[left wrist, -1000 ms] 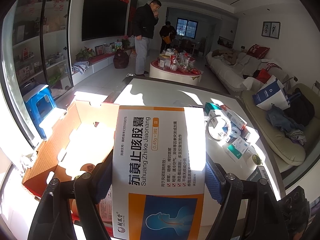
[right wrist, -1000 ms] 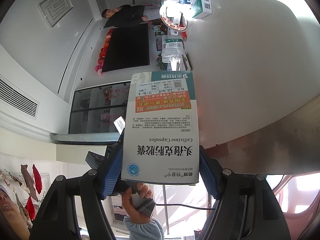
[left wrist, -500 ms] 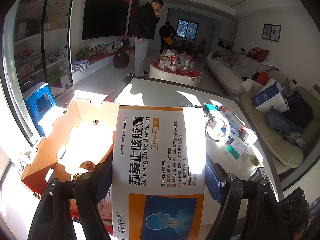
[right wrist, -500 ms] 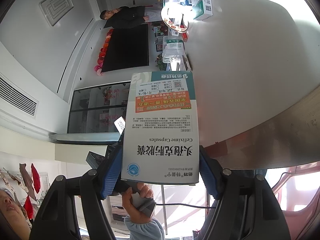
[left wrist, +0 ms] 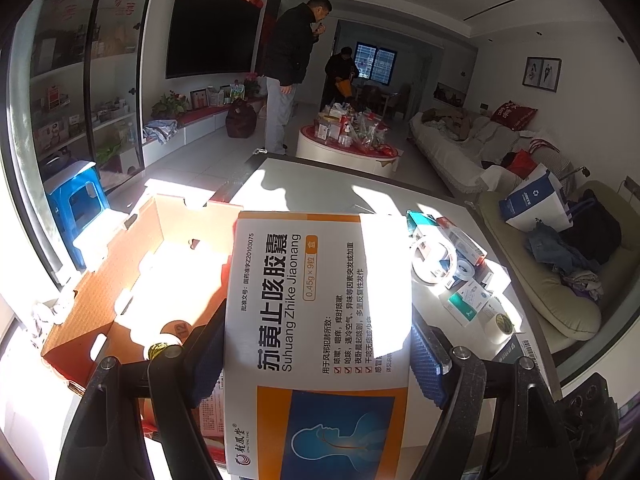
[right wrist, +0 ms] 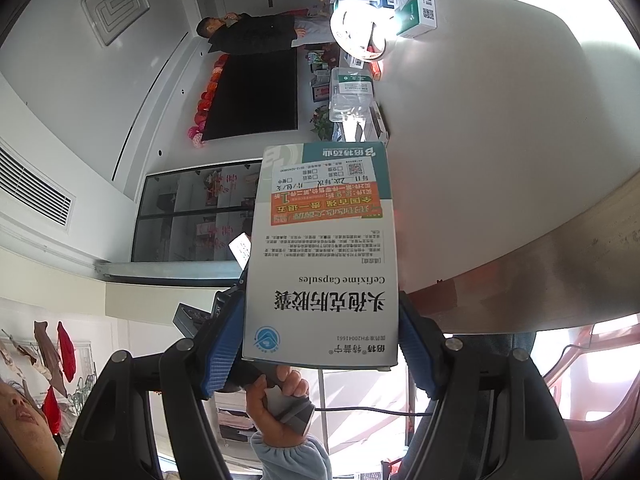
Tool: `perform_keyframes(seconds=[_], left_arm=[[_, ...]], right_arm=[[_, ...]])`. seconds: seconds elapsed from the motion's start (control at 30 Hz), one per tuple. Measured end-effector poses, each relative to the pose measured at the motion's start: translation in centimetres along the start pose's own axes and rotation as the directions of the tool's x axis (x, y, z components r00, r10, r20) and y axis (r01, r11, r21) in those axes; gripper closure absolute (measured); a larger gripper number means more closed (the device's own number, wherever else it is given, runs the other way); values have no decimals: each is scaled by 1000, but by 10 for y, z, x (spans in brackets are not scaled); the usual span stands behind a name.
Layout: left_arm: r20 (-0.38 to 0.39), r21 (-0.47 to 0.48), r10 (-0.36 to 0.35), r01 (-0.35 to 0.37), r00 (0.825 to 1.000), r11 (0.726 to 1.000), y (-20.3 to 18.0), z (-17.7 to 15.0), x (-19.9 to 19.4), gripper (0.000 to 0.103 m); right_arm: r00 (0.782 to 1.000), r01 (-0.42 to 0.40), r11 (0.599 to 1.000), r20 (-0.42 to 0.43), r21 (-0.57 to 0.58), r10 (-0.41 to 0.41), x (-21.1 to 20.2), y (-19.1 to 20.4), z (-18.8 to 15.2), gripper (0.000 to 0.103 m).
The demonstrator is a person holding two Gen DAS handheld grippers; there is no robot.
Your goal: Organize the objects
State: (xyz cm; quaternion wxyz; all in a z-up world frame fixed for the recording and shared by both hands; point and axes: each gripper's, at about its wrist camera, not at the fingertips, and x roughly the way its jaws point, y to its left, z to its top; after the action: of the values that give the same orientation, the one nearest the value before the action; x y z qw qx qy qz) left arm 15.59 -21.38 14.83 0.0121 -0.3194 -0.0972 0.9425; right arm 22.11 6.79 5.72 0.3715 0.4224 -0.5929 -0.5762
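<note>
My left gripper [left wrist: 318, 354] is shut on a large white and orange medicine box [left wrist: 320, 304], held above the white table [left wrist: 304, 188] beside an open cardboard carton [left wrist: 120, 280] on the left. The carton holds a round lid and some packets at its near end. My right gripper [right wrist: 320, 344] is shut on a white and teal Cefixime capsule box [right wrist: 324, 252]; this view is rolled on its side, with the table [right wrist: 480, 152] at the right. Several small medicine boxes [left wrist: 448, 252] and a tape roll [left wrist: 434, 256] lie on the table's right side.
A person stands near a round coffee table [left wrist: 344, 148] beyond the white table, with a second person further back. A sofa [left wrist: 460, 148] and a bag [left wrist: 536, 200] are at the right, a blue stool [left wrist: 76, 200] at the left. A hand in a light blue sleeve [right wrist: 280, 412] shows behind the right gripper.
</note>
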Motion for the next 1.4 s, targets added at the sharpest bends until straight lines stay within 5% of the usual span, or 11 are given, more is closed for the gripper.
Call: perform_keyframes(seconds=[0.8, 1.4], left_arm=[[20, -123, 55, -52, 998, 991, 78, -17, -5, 20], [30, -150, 86, -81, 996, 985, 110, -13, -1, 20]], right_arm=[[990, 87, 996, -110, -34, -91, 59, 19, -17, 32], [936, -13, 993, -351, -116, -28, 197, 78, -27, 32]])
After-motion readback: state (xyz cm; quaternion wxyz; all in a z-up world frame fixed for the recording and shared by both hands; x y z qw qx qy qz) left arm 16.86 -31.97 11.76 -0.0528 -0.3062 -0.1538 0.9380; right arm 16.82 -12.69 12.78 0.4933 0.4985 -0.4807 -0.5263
